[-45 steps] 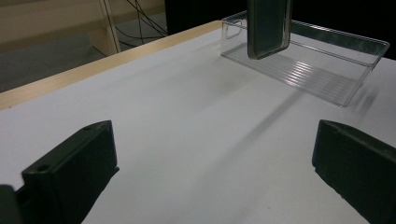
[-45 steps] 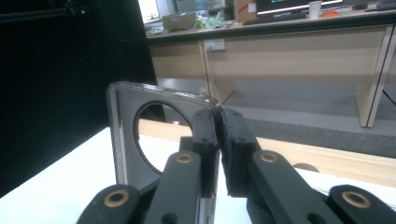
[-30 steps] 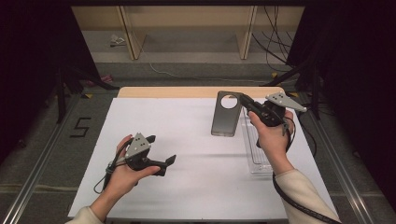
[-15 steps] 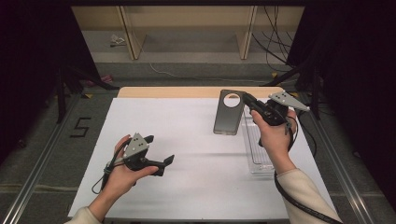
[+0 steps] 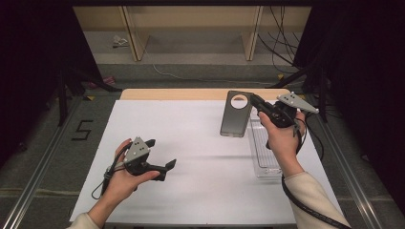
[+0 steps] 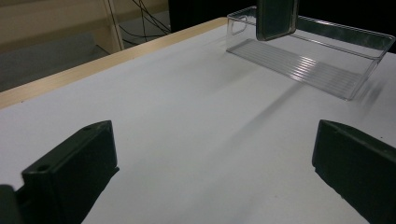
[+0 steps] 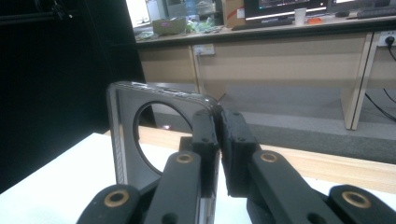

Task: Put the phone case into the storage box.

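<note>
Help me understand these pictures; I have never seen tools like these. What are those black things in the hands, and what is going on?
A person sits at a white table with a hand-held gripper in each hand. One camera looks down from above; another rides on each gripper and looks along its black jaws. The right gripper is shut on a dark phone case with a round hole, held up in the air. A clear plastic tray lies on the table by that hand. The left gripper is open and holds nothing.

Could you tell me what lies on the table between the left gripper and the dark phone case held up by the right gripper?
Nothing: in the high view, only bare white table surface separates the left gripper from the dark phone case.
</note>
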Demonstrator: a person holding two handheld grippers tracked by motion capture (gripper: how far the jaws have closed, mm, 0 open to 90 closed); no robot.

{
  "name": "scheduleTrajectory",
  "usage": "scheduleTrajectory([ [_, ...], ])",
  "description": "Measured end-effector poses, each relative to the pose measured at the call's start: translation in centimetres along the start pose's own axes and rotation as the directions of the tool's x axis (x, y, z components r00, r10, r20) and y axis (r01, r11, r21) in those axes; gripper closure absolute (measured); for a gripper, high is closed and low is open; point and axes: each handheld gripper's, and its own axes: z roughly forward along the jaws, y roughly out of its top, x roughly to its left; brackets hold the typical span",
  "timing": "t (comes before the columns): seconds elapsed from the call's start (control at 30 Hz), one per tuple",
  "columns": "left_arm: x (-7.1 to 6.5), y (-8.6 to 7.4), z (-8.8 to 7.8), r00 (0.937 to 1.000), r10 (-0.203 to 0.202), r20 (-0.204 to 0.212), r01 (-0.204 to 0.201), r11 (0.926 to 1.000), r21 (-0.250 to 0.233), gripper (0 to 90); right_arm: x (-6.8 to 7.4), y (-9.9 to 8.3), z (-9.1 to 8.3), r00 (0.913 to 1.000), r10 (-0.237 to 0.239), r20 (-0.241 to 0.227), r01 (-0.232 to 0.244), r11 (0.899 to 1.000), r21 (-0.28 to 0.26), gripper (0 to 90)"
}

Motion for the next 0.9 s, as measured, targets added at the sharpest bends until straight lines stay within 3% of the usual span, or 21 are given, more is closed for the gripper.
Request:
scheduleTrajectory([
  [0.9, 0.2, -0.24, -0.19, 1.0, -0.005, -0.003, 0.005, 1.0, 0.002, 0.0, -1.01, 0.31, -0.26, 0.9995, 0.0, 0.033, 0.0, 1.0, -0.011, 85.5],
])
